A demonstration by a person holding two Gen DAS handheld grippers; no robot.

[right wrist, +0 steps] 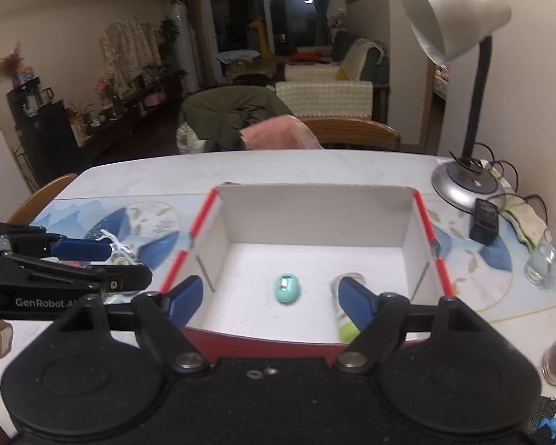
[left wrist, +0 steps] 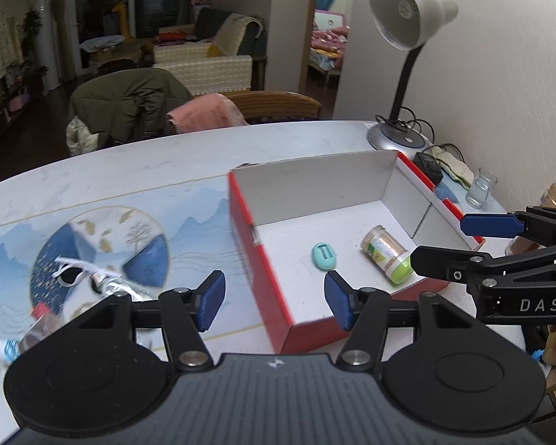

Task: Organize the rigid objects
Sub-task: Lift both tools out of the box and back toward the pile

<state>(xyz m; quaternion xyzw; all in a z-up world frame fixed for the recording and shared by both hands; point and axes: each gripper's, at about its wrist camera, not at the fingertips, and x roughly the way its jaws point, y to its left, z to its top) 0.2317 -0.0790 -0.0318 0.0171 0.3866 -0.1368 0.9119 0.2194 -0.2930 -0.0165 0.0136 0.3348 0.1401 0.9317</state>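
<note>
The red box (right wrist: 424, 218) holds two things: one jar (left wrist: 387, 254) lying on its side, green lid toward the near wall, and one small teal oval thing (right wrist: 287, 288). Both the left gripper (left wrist: 276, 298) and right gripper (right wrist: 268, 300) are released, holding nothing.

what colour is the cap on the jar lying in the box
Light green, on the jar lying on its side in the red box. It shows best in the left wrist view.
</note>
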